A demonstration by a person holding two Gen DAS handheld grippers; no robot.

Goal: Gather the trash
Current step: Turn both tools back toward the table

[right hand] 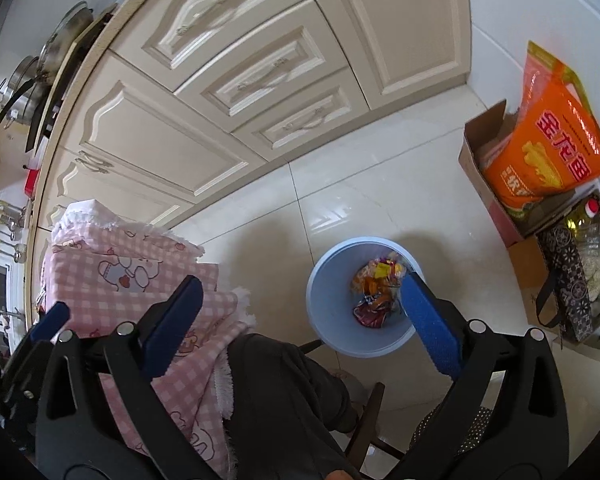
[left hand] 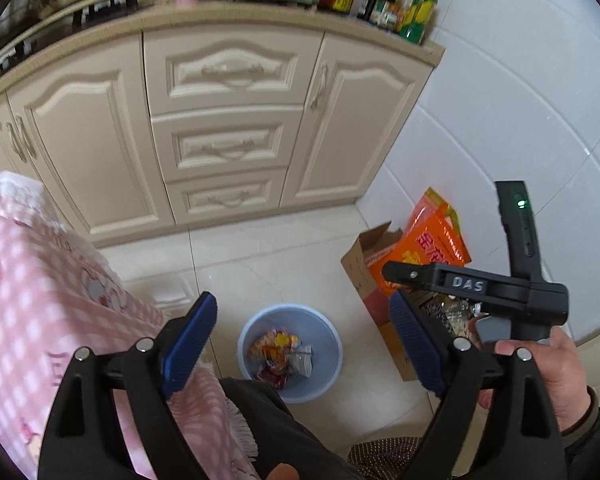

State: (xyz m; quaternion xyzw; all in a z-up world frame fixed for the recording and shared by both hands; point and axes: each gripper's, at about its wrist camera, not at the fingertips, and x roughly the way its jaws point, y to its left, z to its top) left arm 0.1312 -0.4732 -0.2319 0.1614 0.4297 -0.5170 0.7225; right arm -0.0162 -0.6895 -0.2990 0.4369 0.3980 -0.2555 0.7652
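Left wrist view: Your left tool [left hand: 300, 332] stands released, its blue pads wide apart with nothing between them. Directly between the pads, at lower centre of the frame, the blue bin [left hand: 291, 354] sits on the tiled floor [left hand: 260, 264]. It already holds the trash [left hand: 280, 356]: several crumpled orange, red and silver wrappers lying at its bottom. Judge the deposit step as done for these pieces. No loose trash shows on the visible floor, so whatever is left lies outside this view. At right of the frame, the right tool [left hand: 396, 286] is partly visible, held by your hand [left hand: 548, 376]. Behind it, a cardboard box [left hand: 364, 256] carries an orange bag [left hand: 436, 240].

Right wrist view: Your right tool [right hand: 300, 300] is also released and empty, pads spread wide. The bin appears at centre right, with the right pad overlapping its rim in the picture. The wrappers lie inside. A pink checked cloth [right hand: 140, 280] covers the desk at lower left; no trash shows on the visible part. At upper right, the box contains the orange bag; just below it, a patterned bag [right hand: 572, 280] holds a bottle [right hand: 592, 224].
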